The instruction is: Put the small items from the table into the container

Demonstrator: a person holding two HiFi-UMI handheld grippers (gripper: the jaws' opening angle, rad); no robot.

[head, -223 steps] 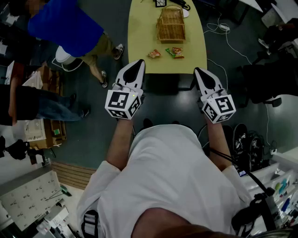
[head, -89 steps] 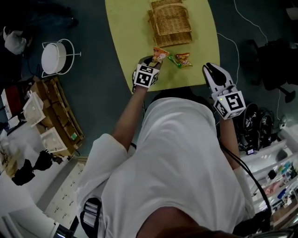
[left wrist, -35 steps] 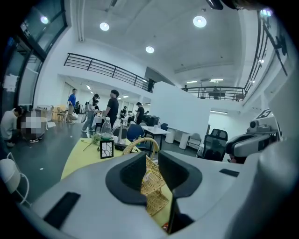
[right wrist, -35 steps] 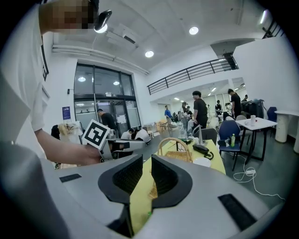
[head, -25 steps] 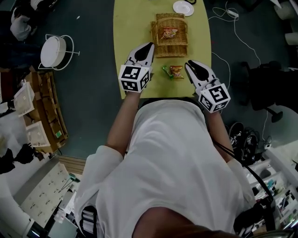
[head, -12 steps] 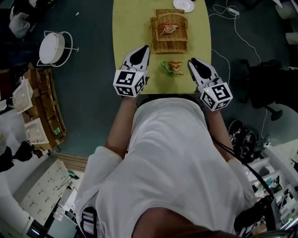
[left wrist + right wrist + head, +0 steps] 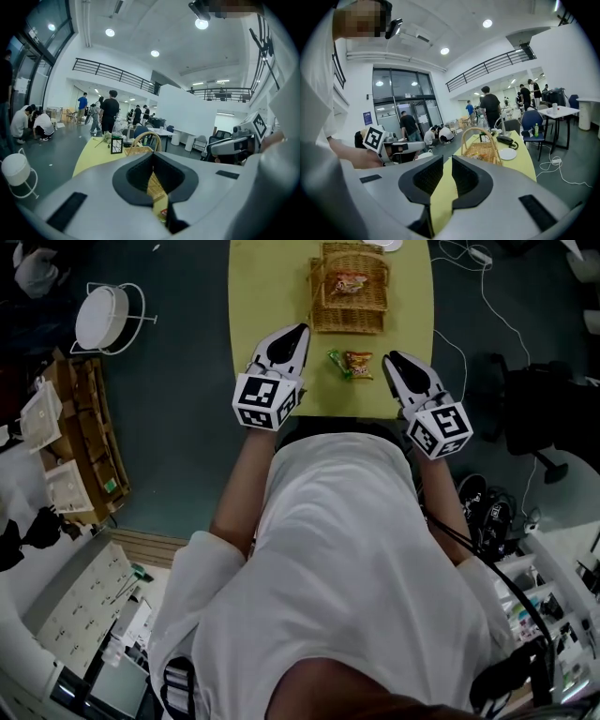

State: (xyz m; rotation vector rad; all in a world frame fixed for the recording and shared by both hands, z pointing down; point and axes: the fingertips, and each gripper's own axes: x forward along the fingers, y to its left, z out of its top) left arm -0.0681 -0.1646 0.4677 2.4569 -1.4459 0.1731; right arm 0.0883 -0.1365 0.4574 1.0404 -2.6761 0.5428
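Currently on the table (image 7: 267, 296): a green packet (image 7: 335, 362) and an orange packet (image 7: 359, 362) lie side by side near the front edge. They are short of the basket and apart from it.
Basket (image 7: 349, 315): wicker with a hoop handle, standing further along the middle of the table. A third packet (image 7: 349, 282) lies inside it, orange-red as far as this small view lets me tell.
Left gripper (image 7: 298, 332): the jaws are pressed together with nothing between them, as the left gripper view (image 7: 153, 158) shows. It hovers over the table just left of the two packets, not touching them.
Right gripper (image 7: 393, 358): the jaws stand a narrow slit apart, and only yellow tabletop shows through the gap (image 7: 447, 161). It is empty and sits just right of the orange packet.
Arms: both forearms reach straight forward from the white shirt (image 7: 347, 559), roughly parallel. The grippers point along the table toward the basket and tip a little downward, with their marker cubes over the near edge.
Plate (image 7: 389, 244): white, at the far end of the table, past the basket.
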